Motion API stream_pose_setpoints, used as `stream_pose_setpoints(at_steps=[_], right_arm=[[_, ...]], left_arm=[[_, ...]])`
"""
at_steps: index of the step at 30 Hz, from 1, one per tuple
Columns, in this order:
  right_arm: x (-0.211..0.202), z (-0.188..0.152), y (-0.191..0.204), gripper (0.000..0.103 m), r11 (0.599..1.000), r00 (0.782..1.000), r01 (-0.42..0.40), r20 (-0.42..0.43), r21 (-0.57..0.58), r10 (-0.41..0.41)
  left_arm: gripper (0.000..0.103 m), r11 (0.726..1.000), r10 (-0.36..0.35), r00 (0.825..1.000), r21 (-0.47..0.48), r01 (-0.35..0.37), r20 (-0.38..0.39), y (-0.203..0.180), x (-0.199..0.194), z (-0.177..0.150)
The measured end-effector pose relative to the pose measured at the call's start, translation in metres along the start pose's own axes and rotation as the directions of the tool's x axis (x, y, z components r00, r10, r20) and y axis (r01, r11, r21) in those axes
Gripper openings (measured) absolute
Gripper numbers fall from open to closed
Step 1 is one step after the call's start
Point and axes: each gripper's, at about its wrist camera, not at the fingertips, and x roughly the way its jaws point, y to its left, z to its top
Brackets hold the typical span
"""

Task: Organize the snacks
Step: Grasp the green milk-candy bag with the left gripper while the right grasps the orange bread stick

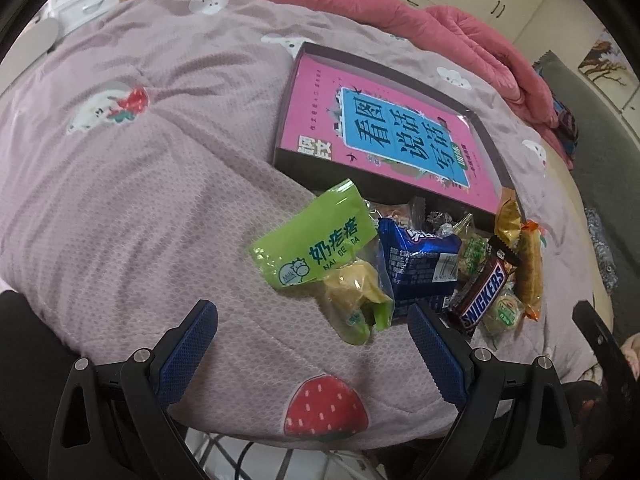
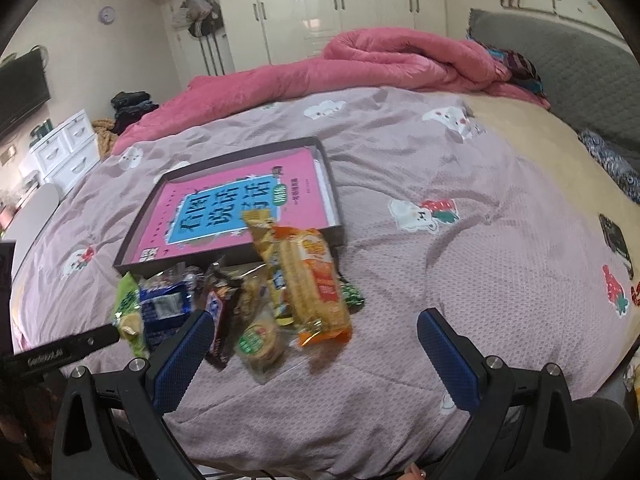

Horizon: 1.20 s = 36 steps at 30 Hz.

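A pile of snacks lies on the bed in front of a shallow dark box [image 1: 304, 166] [image 2: 334, 200] that holds a pink book [image 1: 384, 128] [image 2: 224, 208]. The pile has a green milk-candy bag [image 1: 316, 240] [image 2: 128, 304], a blue packet [image 1: 420, 268] [image 2: 164, 308], a Snickers bar [image 1: 484, 292] [image 2: 222, 320], a round green-label cake [image 1: 506, 308] [image 2: 258, 340] and an orange cracker pack [image 1: 530, 264] [image 2: 316, 288]. My left gripper [image 1: 312, 326] is open just short of the green bag. My right gripper [image 2: 314, 332] is open around the near end of the orange pack.
A mauve quilt with strawberry and bear prints [image 1: 140, 184] [image 2: 460, 280] covers the bed. A rolled pink duvet [image 1: 460, 28] [image 2: 380, 60] lies behind the box. A grey headboard [image 2: 560, 64] stands at the right, white drawers [image 2: 68, 152] at the left.
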Motion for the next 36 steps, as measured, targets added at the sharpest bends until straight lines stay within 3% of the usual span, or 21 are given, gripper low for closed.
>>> stream_pose_setpoints(at_steps=[7, 18, 20, 25, 28, 31, 36], right_arm=[[0.031, 0.019, -0.015, 0.102, 0.998, 0.995, -0.063, -0.075, 0.031, 0.065], [0.070, 0.025, 0.004, 0.064, 0.990, 0.984, -0.097, -0.158, -0.099, 0.081], [0.074, 0.025, 0.008, 0.051, 0.987, 0.982, -0.112, -0.168, -0.118, 0.091], [0.080, 0.026, 0.008, 0.035, 0.985, 0.980, -0.122, -0.174, -0.119, 0.100], [0.080, 0.029, 0.004, 0.031, 0.986, 0.979, -0.141, -0.162, -0.087, 0.126], [0.079, 0.031, 0.003, 0.024, 0.985, 0.979, -0.151, -0.154, -0.082, 0.137], [0.075, 0.031, 0.006, 0.024, 0.982, 0.978, -0.166, -0.141, -0.092, 0.153]], left_arm=[[0.088, 0.999, -0.035, 0.999, -0.004, 0.035, -0.007, -0.006, 0.011, 0.005], [0.076, 0.998, -0.066, 0.997, -0.025, 0.065, -0.040, -0.005, 0.027, 0.008], [0.069, 0.997, -0.079, 0.996, -0.024, 0.078, -0.042, -0.007, 0.031, 0.010], [0.059, 0.994, -0.103, 0.993, -0.036, 0.102, -0.051, -0.008, 0.037, 0.013], [0.052, 0.991, -0.132, 0.990, -0.041, 0.130, -0.056, -0.008, 0.041, 0.016], [0.052, 0.987, -0.156, 0.986, -0.046, 0.154, -0.053, -0.007, 0.044, 0.017], [0.049, 0.971, -0.228, 0.972, -0.080, 0.224, -0.056, 0.000, 0.052, 0.024]])
